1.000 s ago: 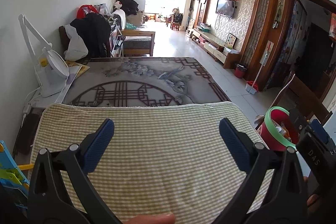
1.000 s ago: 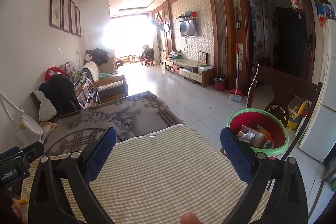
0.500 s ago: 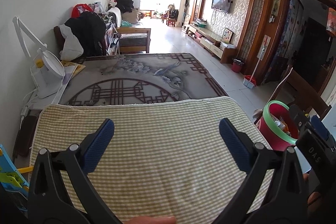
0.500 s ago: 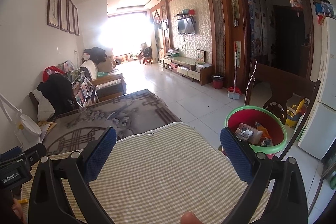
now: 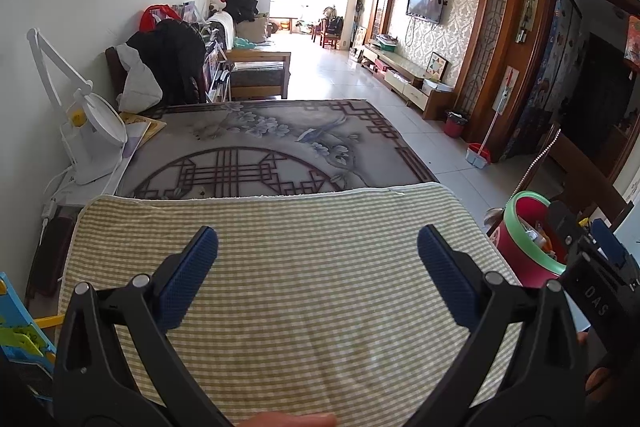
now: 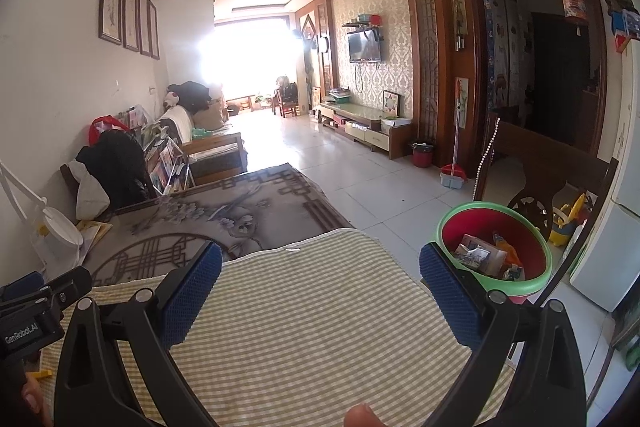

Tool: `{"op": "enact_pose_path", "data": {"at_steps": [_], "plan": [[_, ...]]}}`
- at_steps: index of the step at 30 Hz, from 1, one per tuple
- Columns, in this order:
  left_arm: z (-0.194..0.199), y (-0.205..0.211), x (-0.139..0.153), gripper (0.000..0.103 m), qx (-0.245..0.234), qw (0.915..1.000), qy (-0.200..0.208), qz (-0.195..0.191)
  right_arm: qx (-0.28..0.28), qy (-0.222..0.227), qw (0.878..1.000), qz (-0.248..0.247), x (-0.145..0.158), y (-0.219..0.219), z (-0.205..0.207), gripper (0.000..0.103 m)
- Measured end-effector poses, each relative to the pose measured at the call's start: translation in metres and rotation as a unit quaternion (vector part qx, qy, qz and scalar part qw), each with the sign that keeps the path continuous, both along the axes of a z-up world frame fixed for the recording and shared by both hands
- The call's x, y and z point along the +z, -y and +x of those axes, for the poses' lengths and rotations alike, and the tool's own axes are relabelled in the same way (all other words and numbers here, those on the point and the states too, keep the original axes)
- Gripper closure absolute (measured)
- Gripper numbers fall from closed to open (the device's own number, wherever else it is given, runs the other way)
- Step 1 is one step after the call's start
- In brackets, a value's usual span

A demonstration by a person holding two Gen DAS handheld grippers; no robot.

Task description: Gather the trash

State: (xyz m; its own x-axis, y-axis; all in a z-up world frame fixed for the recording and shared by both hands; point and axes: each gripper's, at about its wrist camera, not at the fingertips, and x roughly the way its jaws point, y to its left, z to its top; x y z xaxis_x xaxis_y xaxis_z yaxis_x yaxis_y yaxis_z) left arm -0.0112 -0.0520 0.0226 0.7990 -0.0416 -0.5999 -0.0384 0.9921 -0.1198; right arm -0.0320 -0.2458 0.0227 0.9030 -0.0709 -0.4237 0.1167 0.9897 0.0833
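A long tiled floor (image 6: 360,195) is seen running bare toward a bright window, with open room along the table's right edge. The table is covered at its far end by a grey patterned mat (image 5: 260,147) and at its near end by a green checked cloth (image 5: 300,287), whose far hem overlaps the mat and whose right edge meets the table edge. Nothing is seen lying on the cloth. Just beyond that right edge, a red bin (image 6: 496,251) with a green rim is placed on the floor beside a dark chair (image 6: 548,171); trash (image 6: 480,257) is held inside it. Above the cloth, the left gripper (image 5: 318,255) and the right gripper (image 6: 320,267) are held with jaws spread wide and empty. A white lamp (image 5: 88,143) is stood at the left edge.
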Motion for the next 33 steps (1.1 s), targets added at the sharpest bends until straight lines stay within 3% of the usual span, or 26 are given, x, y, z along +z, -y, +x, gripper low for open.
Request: {"op": "enact_pose_path", "data": {"at_steps": [26, 33], "plan": [[0.011, 0.005, -0.008, 0.005, -0.008, 0.9999, -0.011, 0.006, 0.011, -0.024, 1.000, 0.001, -0.014, 0.002, 0.011, 0.007], [0.022, -0.003, -0.015, 0.005, 0.006, 0.9996, -0.027, 0.002, 0.034, -0.058, 0.998, -0.013, -0.047, -0.002, 0.044, 0.007]]}}
